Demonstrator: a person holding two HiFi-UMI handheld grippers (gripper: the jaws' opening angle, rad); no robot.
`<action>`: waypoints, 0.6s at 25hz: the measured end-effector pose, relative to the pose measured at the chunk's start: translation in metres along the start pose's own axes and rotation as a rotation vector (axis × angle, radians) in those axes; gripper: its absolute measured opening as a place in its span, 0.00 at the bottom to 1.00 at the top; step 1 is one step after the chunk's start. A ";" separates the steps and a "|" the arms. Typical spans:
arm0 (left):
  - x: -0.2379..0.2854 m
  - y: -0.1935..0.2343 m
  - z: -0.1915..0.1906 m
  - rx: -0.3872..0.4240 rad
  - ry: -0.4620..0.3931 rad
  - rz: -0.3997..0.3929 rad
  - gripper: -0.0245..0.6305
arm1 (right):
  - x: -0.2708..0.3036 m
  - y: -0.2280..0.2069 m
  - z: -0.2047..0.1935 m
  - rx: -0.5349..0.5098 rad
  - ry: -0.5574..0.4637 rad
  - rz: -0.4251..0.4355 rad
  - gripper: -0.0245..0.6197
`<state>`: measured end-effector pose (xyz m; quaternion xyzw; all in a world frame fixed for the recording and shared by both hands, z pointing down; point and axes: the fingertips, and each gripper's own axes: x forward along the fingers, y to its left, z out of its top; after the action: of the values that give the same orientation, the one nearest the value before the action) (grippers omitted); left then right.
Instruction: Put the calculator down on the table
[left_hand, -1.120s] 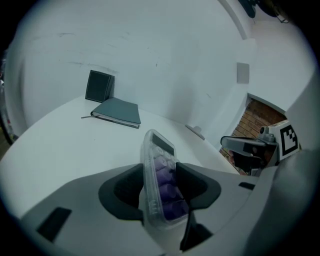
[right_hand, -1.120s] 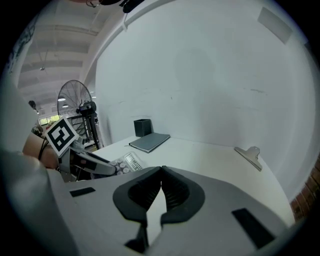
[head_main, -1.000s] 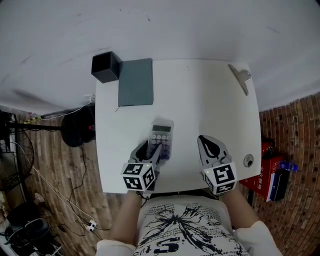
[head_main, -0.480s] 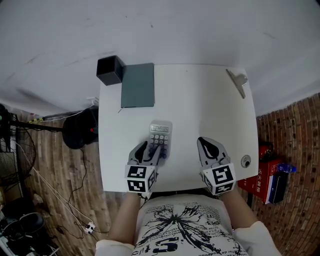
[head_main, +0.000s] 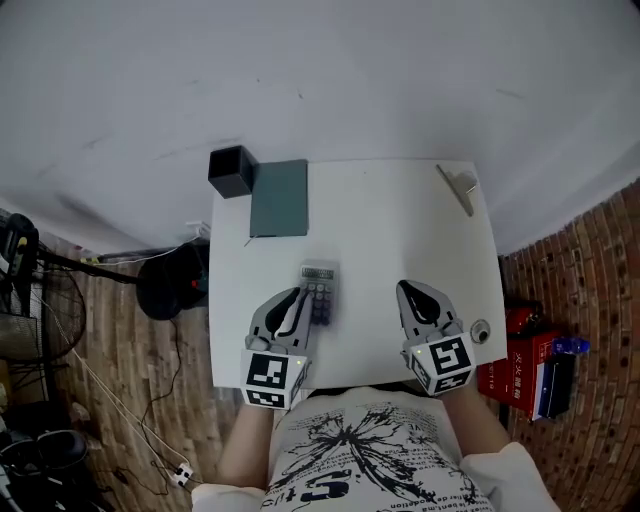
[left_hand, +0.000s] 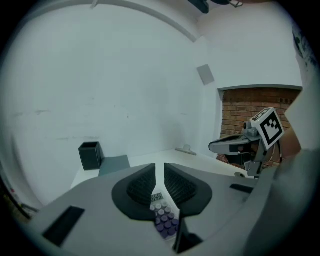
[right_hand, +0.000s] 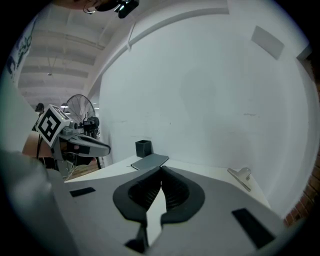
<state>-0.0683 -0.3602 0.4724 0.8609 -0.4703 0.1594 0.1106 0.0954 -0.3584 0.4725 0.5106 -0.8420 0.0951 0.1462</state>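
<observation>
Calculator (head_main: 318, 293) lies flat on the white table (head_main: 390, 240), just ahead of the left gripper (head_main: 290, 302) and a little toward the right gripper's side, clear of the jaws. Those jaws have just been closing and stand only a thin slit apart, with nothing between them. The right gripper (head_main: 410, 292) has its jaw tips touching and holds nothing.

Bare table runs ahead of both pairs of jaws, in the space between them and on beyond the right jaws to a metal clip (head_main: 459, 188) near the far edge. Far ahead of the left jaws a dark notebook (head_main: 279, 198) lies beside a black box (head_main: 232, 171) at the far corner. The table's near edge sits under the grippers' marker cubes.

Only the head view gives the calculator whole. The left gripper view shows just a strip of purple keys through the slit, the rest covered by the jaw housing. The right gripper view alone shows a standing fan (right_hand: 80, 111) beyond the left gripper. The calculator's display is too small to read.
</observation>
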 end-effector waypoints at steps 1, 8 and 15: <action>-0.004 -0.004 0.011 0.027 -0.017 -0.002 0.13 | -0.003 -0.001 0.006 -0.004 -0.013 0.000 0.06; -0.028 -0.034 0.068 0.115 -0.125 -0.008 0.06 | -0.035 -0.009 0.046 -0.043 -0.100 -0.002 0.06; -0.038 -0.043 0.093 0.114 -0.174 -0.014 0.06 | -0.054 -0.016 0.069 -0.057 -0.174 -0.005 0.06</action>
<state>-0.0352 -0.3397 0.3707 0.8797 -0.4622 0.1095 0.0213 0.1226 -0.3424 0.3898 0.5149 -0.8525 0.0259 0.0870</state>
